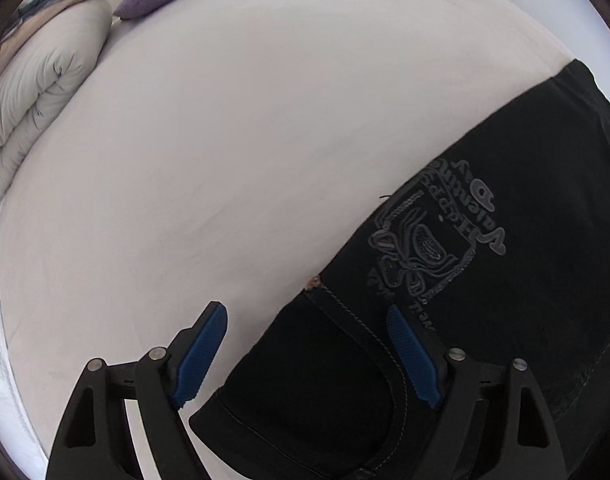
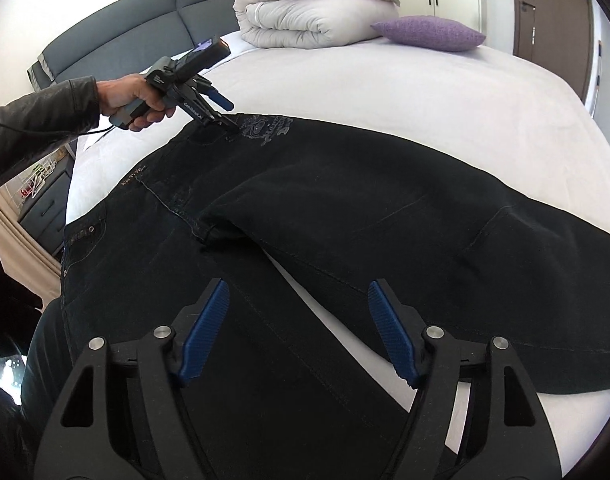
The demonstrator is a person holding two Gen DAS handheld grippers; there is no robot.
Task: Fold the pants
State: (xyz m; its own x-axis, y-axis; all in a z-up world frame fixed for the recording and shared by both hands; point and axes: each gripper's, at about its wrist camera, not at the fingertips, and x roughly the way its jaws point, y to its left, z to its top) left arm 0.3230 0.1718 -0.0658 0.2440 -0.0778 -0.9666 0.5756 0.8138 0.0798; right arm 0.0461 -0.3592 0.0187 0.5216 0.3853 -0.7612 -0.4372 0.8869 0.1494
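Pants (image 2: 345,200), black denim, spread face-up across the pale sheet of the bed (image 2: 385,88), waistband toward the near-left edge and both legs running off to the right with a wedge of sheet between them. Not yet folded, so likely the opening step: bringing one leg over the other. Left tongs (image 1: 305,354) spread wide, hovering low over the hip area just beside the far side seam, one blue pad above bare sheet and the other above the cloth near the grey embroidered crest (image 1: 433,232); nothing pinched. Seen from the right wrist view, the same left tongs (image 2: 227,114) tipped down at the far waistband corner, tip at or very near the fabric, contact impossible to confirm. Right tongs (image 2: 299,332) also spread apart and holding nothing, poised above the near leg below the crotch, the gap of sheet just ahead between the pads. To do this well: close the left pair on the far waist edge, catching both layers at the seam rather than the top layer alone; take the far leg's outer seam lower down with the right pair; lift only enough to clear the sheet, carry the far half toward the near half with even tension, align seam on seam, then lay flat before releasing. Folded duvet (image 2: 317,16) and purple cushion (image 2: 429,32) well apart at the head end, no obstruction.
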